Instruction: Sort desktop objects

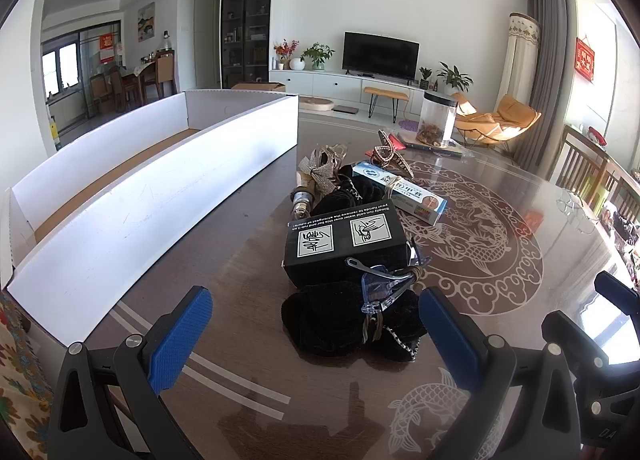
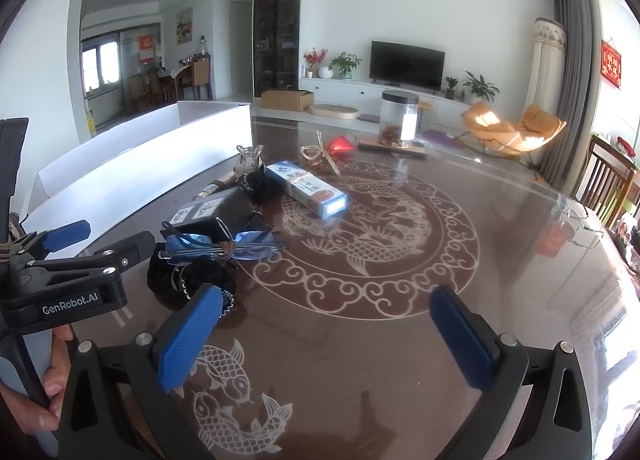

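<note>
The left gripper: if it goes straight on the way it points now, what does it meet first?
Most likely the black velvet pouch, lying just ahead between the open jaws of the left gripper, with the clear glasses on top of it. The black box is behind; depth is uncertain.

Daylight is pouring in from the windows on the right, overexposing them and washing the far right of both views. The glossy counter (image 2: 500, 228) is throwing back broad glare, and a toothpaste box (image 2: 306, 190) end is glowing white. Soft shadows are falling toward the camera under the black box (image 1: 344, 246). Fisheye distortion is bending the white tray (image 1: 160, 196) walls, and dark vignetting is closing each corner. Focus is staying sharp.
</note>
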Available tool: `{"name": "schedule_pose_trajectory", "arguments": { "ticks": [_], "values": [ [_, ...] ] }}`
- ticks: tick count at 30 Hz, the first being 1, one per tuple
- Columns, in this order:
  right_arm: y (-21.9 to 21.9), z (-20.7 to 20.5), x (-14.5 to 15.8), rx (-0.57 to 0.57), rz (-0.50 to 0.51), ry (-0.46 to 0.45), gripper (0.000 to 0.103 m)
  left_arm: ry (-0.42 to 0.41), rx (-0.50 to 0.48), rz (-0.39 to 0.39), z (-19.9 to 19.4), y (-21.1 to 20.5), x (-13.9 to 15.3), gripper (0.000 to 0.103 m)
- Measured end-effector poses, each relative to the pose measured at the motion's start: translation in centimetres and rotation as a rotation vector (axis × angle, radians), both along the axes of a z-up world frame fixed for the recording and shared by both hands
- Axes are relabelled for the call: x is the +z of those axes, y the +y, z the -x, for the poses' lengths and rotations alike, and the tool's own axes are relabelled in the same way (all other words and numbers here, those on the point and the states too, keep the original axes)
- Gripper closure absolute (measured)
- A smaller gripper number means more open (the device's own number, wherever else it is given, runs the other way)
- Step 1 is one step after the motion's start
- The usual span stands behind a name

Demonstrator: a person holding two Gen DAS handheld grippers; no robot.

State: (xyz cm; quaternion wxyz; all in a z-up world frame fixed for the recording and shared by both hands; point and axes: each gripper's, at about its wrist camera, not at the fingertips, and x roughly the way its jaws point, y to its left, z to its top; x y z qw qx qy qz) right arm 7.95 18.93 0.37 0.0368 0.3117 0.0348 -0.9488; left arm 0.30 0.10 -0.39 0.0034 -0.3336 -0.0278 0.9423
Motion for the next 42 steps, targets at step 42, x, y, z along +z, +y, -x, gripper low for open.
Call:
{"name": "schedule_pose_trajectory", "arguments": {
  "ticks": [42],
  "values": [
    [-0.37, 0.06, -0.20, 0.008, -0.001, -0.006, 0.000, -0.002, -0.002, -0.006, -0.02, -0.09, -0.05, 0.000]
  ]
}}
